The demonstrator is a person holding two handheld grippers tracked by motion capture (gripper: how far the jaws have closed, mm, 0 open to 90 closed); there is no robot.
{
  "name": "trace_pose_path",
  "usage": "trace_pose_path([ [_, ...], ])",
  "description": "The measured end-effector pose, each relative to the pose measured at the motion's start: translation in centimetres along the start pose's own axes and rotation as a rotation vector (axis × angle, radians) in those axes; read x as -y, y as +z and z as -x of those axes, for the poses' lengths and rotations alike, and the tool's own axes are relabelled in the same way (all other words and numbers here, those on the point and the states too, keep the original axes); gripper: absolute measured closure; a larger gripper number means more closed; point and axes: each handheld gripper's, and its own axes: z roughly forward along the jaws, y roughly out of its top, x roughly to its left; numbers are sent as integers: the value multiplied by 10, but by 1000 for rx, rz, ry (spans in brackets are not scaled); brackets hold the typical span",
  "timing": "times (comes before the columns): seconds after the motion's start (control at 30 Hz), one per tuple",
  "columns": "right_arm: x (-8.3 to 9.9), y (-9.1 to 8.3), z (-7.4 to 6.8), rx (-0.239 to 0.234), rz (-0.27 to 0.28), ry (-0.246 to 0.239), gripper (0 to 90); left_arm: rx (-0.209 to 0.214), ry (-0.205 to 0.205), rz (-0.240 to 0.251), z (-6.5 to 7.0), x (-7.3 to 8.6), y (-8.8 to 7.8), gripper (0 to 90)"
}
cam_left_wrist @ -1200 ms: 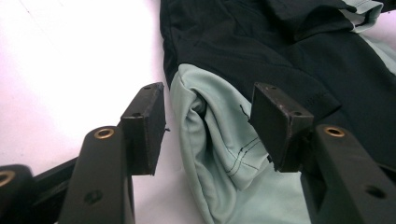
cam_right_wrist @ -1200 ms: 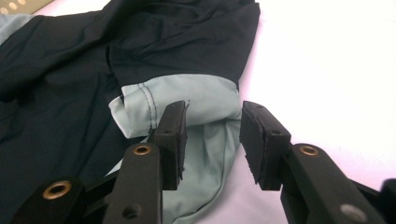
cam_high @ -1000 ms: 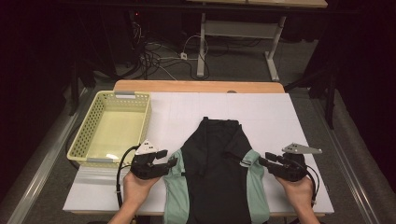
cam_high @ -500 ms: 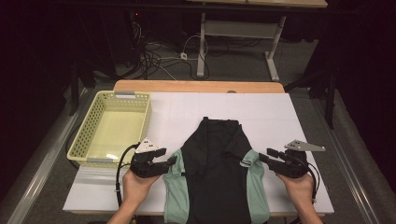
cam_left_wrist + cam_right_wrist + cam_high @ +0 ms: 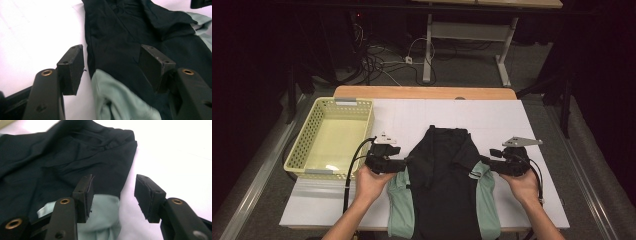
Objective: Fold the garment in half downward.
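garment: black top [image 5: 442, 175] w/ pale green sleeves, lying flat on white desk [image 5: 422, 112], right of the yellow basket [image 5: 332, 137]; hem end hangs over the desk's near edge.
look: body dark, soft creases near collar; green sleeves folded in along both sides of the garment, left one [image 5: 117, 97] bunched, right one [image 5: 102, 220] tucked partly under the black edge.
left tool: [image 5: 401, 163] at garment's left edge; jaws apart, have just been opening; cloth lies below/between them in left gripper view, pads not pressing it.
right tool: [image 5: 481, 164] at garment's right edge; jaws apart, also just been opening; black edge + green sleeve sit by the left jaw, other jaw over bare desk. Nothing pinched.
step (my read): side folds look set, sleeves let go; next prob. a cross fold.
do it well: back both tools off w/o dragging cloth, so folds stay put; re-grip the garment at matching points on both sides, take black + green layers together, lift evenly, keep edges parallel.
risk: a pad snagging the loose green sleeve → fold opens; overhanging hem may pull the garment toward the near edge.
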Motion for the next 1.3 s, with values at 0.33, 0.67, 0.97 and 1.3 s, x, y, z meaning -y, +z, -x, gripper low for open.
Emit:
trace_pose_path([
  [0.33, -26, 40, 16, -12, -91, 28, 471, -5, -24, -101, -14, -25, 34, 349],
  [0.67, -34, 75, 21, -39, -189, 78, 357, -6, -57, -205, -28, -31, 69, 328],
  [0.97, -38, 89, 5, -32, -261, -18, 395, -24, 0, -247, -23, -33, 89, 369],
  [1.3, -40, 88, -8, -81, -296, -42, 827, 50, 49, -271, -13, -32, 91, 781],
])
